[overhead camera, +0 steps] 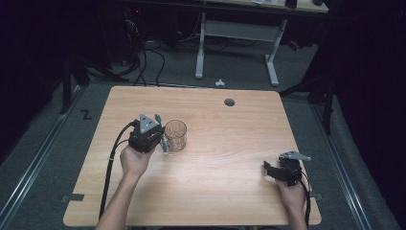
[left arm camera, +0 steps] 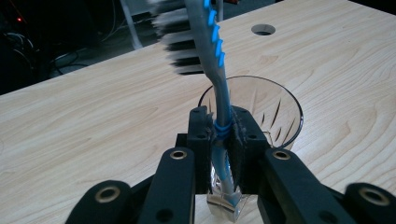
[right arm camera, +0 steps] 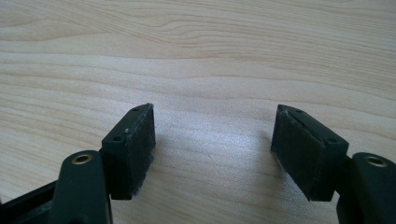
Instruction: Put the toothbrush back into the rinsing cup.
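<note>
A clear cut-glass tumbler (overhead camera: 175,135) stands upright on the wooden table (overhead camera: 225,129), left of its middle. My left gripper (overhead camera: 160,136) sits just left of the glass, shut on the handle of a blue and grey toothbrush (overhead camera: 161,132). In the left gripper view the toothbrush (left arm camera: 215,70) stands upright between the jaws, bristles facing left at the top, with the glass (left arm camera: 275,112) right behind it. My right gripper (overhead camera: 270,171) rests low at the table's front right, held by a hand. Its jaws stand wide apart over bare wood, and the right gripper (right arm camera: 212,149) holds nothing.
A round cable hole (overhead camera: 229,102) sits in the table near its far edge. Beyond the table stand a white desk frame (overhead camera: 237,43) and cables on the grey floor. Black cables trail from both grippers toward the front edge.
</note>
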Demonstrator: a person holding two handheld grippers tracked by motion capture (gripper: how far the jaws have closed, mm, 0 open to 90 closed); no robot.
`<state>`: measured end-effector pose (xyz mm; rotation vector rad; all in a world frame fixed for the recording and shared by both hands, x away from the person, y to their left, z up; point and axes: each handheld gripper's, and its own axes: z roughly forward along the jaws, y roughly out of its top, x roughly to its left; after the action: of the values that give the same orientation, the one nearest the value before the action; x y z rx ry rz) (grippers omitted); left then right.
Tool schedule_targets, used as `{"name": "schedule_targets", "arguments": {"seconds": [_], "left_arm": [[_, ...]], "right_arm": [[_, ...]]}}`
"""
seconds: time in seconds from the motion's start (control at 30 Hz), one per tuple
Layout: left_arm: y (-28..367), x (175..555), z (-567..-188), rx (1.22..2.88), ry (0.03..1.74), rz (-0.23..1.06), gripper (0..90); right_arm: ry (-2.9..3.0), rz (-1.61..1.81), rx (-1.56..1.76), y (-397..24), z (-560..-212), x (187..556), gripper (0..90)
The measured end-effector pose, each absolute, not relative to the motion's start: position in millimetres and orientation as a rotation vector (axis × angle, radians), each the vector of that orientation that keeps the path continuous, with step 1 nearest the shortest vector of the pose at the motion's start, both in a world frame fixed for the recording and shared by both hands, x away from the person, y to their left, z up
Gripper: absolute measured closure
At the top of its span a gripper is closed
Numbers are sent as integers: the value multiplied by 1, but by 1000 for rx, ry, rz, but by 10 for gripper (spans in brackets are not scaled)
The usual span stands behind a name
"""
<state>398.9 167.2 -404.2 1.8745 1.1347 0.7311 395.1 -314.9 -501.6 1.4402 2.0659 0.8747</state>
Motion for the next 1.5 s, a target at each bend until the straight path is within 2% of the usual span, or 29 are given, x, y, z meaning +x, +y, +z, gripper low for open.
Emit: {"name": "schedule_targets", "arguments": {"seconds": [0.57,1.1,1.5], "left_arm": [[166,397,-411,1902,1137,732,795],[169,399,-415,1890,1159,667,770],[177,398,-417,1857,1173,620,581]], "right_arm": [[2066,875,1440,-315,-502,395,306],[2066,875,1440,-315,-502,395,306],[2066,874,1439,-315,-502,395,306]]}}
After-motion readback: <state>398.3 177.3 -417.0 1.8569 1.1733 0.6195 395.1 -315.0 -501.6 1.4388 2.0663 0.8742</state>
